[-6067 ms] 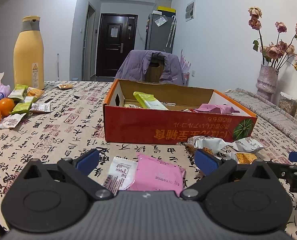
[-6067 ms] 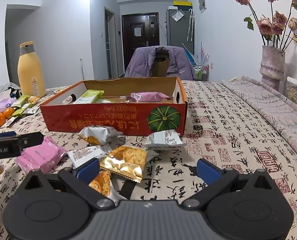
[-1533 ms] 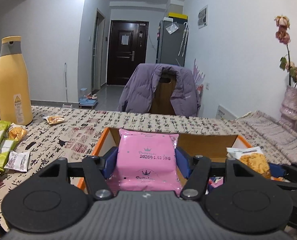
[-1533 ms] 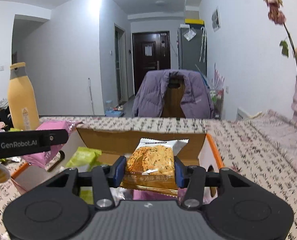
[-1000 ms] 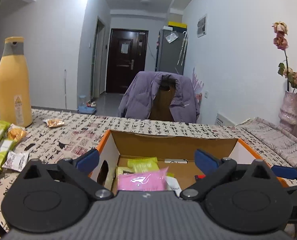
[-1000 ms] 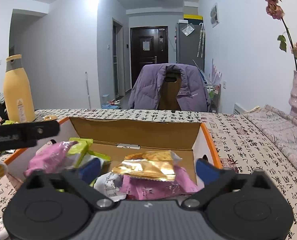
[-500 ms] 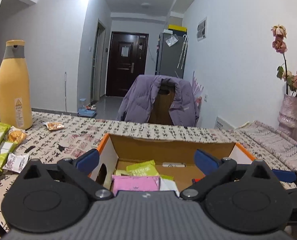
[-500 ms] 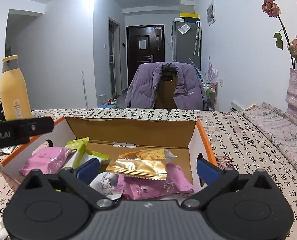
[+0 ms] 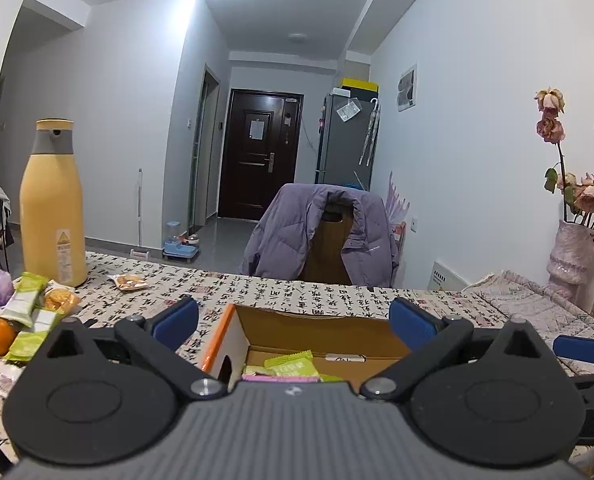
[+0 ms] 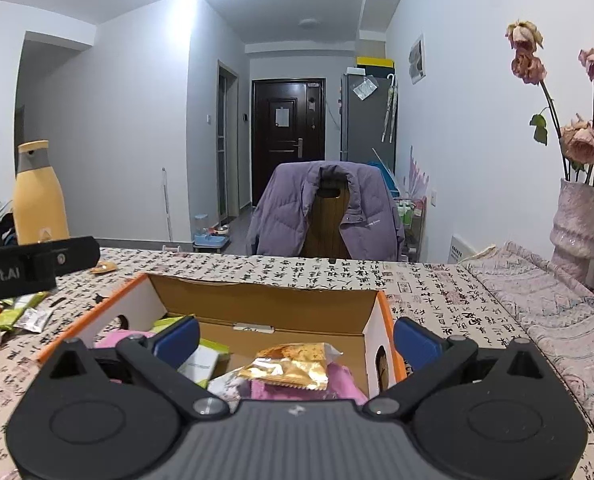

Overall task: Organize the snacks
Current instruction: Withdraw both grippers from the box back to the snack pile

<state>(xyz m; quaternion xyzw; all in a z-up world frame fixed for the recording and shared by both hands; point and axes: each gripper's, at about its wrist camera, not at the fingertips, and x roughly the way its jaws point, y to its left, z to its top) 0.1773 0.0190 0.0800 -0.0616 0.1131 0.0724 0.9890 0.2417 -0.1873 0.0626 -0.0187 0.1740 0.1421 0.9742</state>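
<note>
Overhead, two gaping claws: left claw [image 9: 293,322], right claw [image 10: 297,336]; one box [image 10: 265,304].

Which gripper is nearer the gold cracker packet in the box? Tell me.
Right. The right gripper hangs open directly above the gold cracker packet, which lies at the right end of the cardboard box. The left gripper is open over the box's left end, farther off.

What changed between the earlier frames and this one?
Both grippers picked a packet off the table, carried it over the cardboard box and let go: the pink packet from the left gripper, the golden cracker packet from the right gripper. Both now open, empty. Yellow bottle unmoved.
</note>
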